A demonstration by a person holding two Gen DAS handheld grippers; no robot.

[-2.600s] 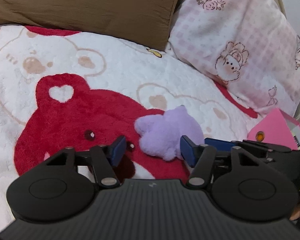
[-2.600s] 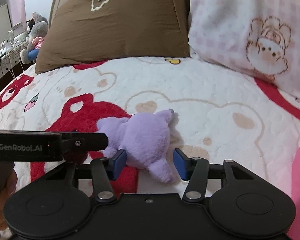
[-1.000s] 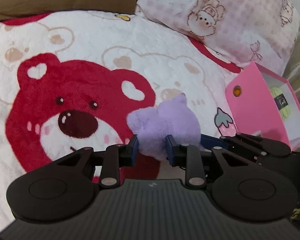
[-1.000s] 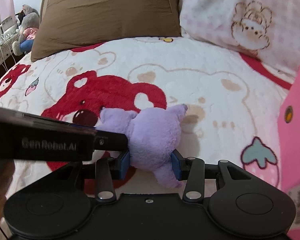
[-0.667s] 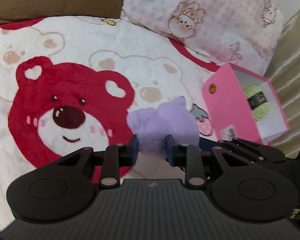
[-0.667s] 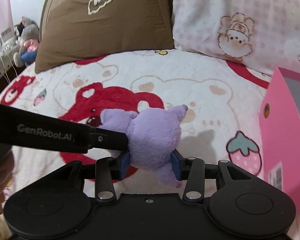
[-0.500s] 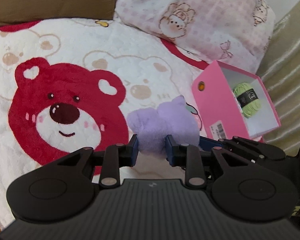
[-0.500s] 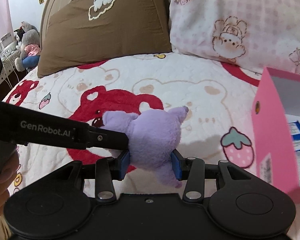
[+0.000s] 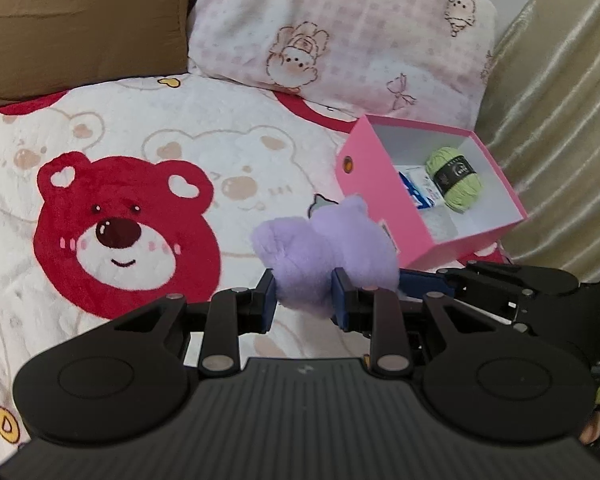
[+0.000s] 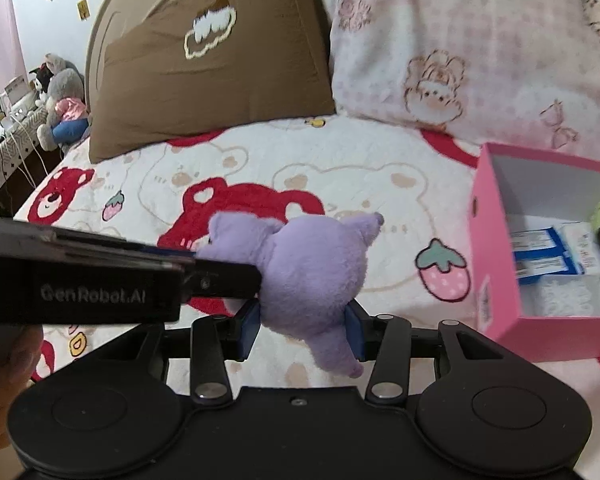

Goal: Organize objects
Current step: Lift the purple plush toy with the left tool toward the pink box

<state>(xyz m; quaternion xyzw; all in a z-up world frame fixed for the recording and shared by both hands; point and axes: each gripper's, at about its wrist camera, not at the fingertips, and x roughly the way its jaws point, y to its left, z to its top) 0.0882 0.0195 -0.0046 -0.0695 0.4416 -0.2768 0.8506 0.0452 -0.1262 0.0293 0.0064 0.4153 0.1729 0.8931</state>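
Gripping one purple plush (image 9: 328,252), two tongs, left tongs (image 9: 304,300), right tongs (image 10: 302,328)

The purple plush toy (image 9: 324,248) is a small, fuzzy lavender animal with a rounded body, stubby limbs and a pointed ear. It is held off the bed, pinched on both sides: the left claw (image 9: 304,300) squeezes one lobe of it and the right claw (image 10: 302,326) squeezes its belly, one limb dangling below. It hangs just beside the pink box (image 9: 380,200), which rests on the bed with its open top facing up and a white interior. Inside the box lie a green ball of yarn (image 9: 456,178) with a black band and blue-and-white packets (image 10: 540,256).
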